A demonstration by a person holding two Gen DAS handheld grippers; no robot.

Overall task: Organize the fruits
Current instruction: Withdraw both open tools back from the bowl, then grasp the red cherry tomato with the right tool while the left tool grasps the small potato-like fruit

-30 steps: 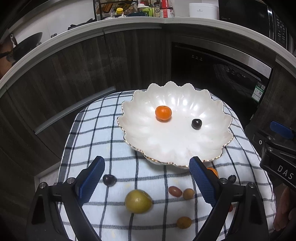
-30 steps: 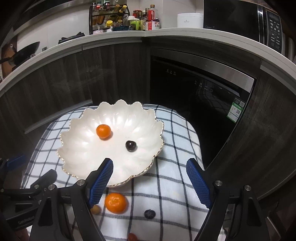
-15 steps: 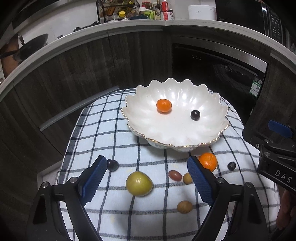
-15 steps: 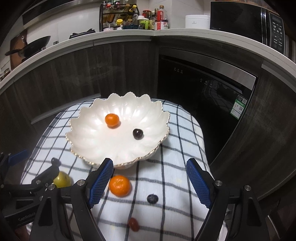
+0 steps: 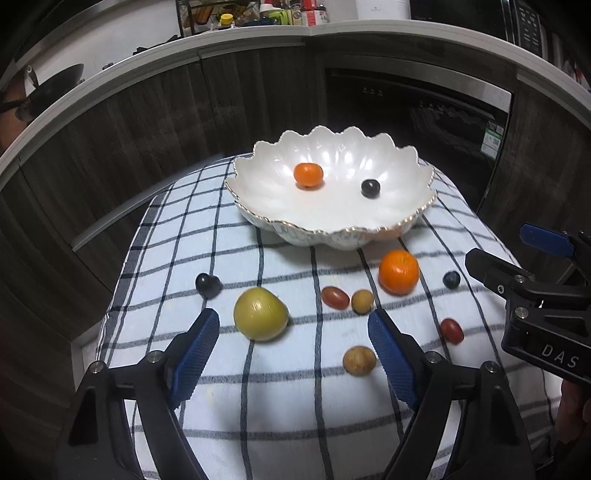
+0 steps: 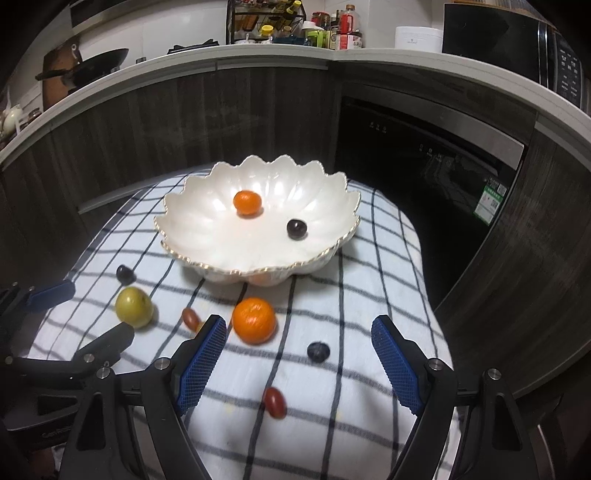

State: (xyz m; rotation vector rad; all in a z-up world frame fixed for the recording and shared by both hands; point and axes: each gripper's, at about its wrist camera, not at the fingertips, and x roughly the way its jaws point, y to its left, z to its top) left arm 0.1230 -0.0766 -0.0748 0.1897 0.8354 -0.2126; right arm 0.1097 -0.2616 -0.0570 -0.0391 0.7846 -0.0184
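A white scalloped bowl (image 5: 280,206) (image 6: 192,229) stands on a checked cloth and holds a small orange (image 5: 308,174) and a dark grape (image 5: 370,188). On the cloth in front lie a green-yellow fruit (image 5: 260,314), a bigger orange (image 5: 399,272) (image 6: 254,320), a dark grape (image 5: 207,285), a blueberry (image 5: 451,279) (image 6: 318,350), two red cherry tomatoes (image 5: 335,297) (image 5: 452,331) and two tan fruits (image 5: 362,301) (image 5: 359,360). My left gripper (image 5: 293,350) is open and empty, just behind the green-yellow fruit. My right gripper (image 6: 299,365) is open and empty, near the bigger orange and blueberry.
The cloth (image 5: 295,406) covers a small rounded table whose edges fall away on the left and right. Dark cabinets and a built-in oven (image 6: 424,155) stand behind. A counter above carries bottles (image 6: 332,33) and a wok (image 6: 92,66).
Both grippers have pulled back from the bowl toward me and lowered, so more of the loose fruit on the cloth shows. Both stayed open. No fruit moved.
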